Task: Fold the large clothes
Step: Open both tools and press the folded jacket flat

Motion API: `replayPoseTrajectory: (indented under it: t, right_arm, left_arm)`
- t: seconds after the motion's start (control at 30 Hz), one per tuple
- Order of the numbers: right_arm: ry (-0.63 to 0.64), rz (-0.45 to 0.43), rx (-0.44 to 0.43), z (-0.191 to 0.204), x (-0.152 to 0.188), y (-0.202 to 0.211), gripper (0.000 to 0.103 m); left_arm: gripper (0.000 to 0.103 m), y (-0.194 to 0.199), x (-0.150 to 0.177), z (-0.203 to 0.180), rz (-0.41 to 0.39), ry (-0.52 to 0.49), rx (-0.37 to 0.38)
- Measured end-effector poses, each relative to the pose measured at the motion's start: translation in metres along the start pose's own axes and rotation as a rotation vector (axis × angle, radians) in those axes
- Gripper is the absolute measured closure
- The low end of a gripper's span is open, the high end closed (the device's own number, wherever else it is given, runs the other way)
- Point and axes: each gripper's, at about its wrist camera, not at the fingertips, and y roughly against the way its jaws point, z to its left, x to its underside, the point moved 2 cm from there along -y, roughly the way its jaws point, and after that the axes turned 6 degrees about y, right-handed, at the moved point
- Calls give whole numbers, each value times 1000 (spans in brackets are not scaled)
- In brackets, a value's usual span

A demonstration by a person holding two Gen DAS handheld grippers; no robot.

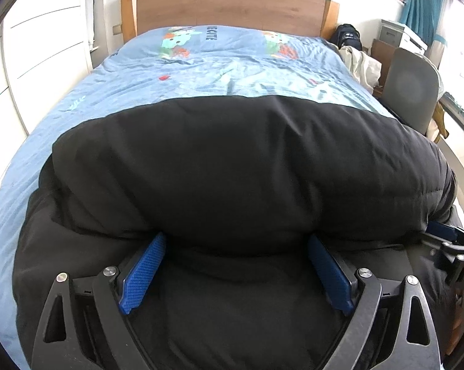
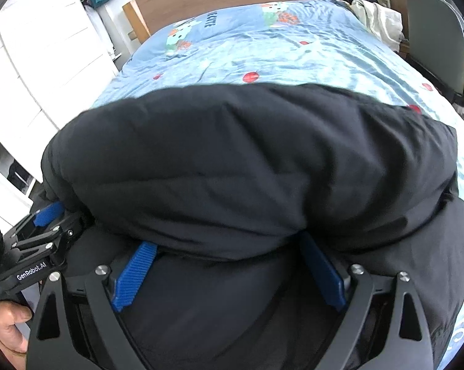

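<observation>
A large black padded jacket [image 1: 232, 166] lies on the bed, with a thick fold of it bulging over the front part; it also shows in the right wrist view [image 2: 250, 160]. My left gripper [image 1: 236, 240] is open, its blue fingers [image 1: 145, 268] wide apart with their tips tucked under the bulging fold. My right gripper [image 2: 229, 243] is open the same way, blue fingers [image 2: 136, 274] spread and tips under the fold. The right gripper shows at the right edge of the left wrist view [image 1: 448, 240]; the left gripper shows at the left edge of the right wrist view [image 2: 47, 215].
The bed has a light blue cartoon-print cover [image 1: 219, 71] and a wooden headboard [image 1: 229, 6]. White wardrobe doors [image 1: 37, 52] stand on the left. A grey chair [image 1: 414, 86], pale clothes [image 1: 361, 61] and a black bag [image 1: 347, 35] are on the right.
</observation>
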Motion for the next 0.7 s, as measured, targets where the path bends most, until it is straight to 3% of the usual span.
replayPoseTrajectory:
  t: [0.17, 0.33, 0.43, 0.53, 0.7]
  right_arm:
    - [-16, -5, 8, -18, -3, 2, 9]
    - [-49, -2, 92, -41, -2, 5, 9]
    - [-111, 14, 170, -63, 0, 13, 9]
    - [-131, -13, 160, -65, -1, 27, 9]
    - [-66, -56, 65, -31, -10, 36, 9]
  left_arm:
    - [5, -3, -6, 10, 15, 14, -37]
    - [4, -5, -18, 47, 65, 147, -80]
    - [6, 8, -19, 52, 54, 165, -68]
    - [7, 25, -19, 36, 32, 119, 8]
    - [5, 7, -24, 16, 62, 77, -10]
